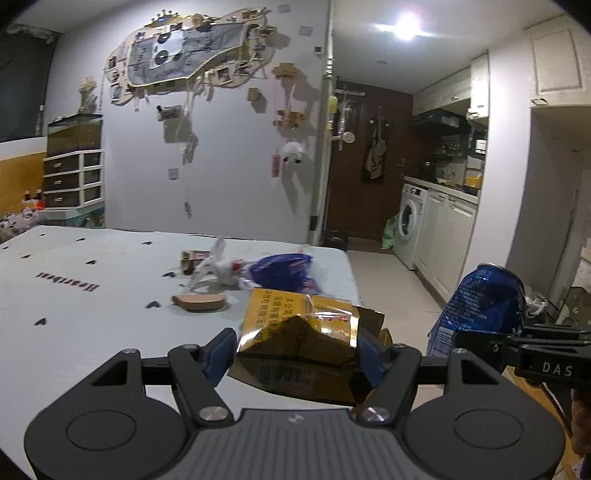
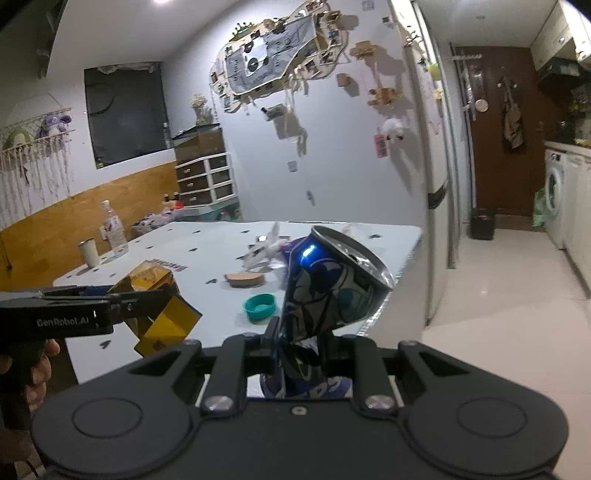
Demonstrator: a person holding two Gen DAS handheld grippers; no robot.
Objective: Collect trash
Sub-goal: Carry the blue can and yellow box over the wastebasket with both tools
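Left tool [image 1: 295, 352] clamping yellow pack [image 1: 299, 332], right tool [image 2: 301, 345] clamping blue can [image 2: 332, 291], teal cap [image 2: 260, 306] only rightward.

Pale wall [image 1: 221, 155] with photo collage [image 1: 188, 48] at 11 o'clock; drawers [image 1: 74, 177] at 9; brown door [image 1: 365, 166] and washer [image 1: 412, 225] at 2; ceiling light [image 1: 406, 26] at 1; tiled floor [image 2: 509, 295].

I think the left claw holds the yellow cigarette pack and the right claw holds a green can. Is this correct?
Not quite: the can in the right claw is blue, not green, as the right wrist view shows. The left claw does hold the yellow cigarette pack.
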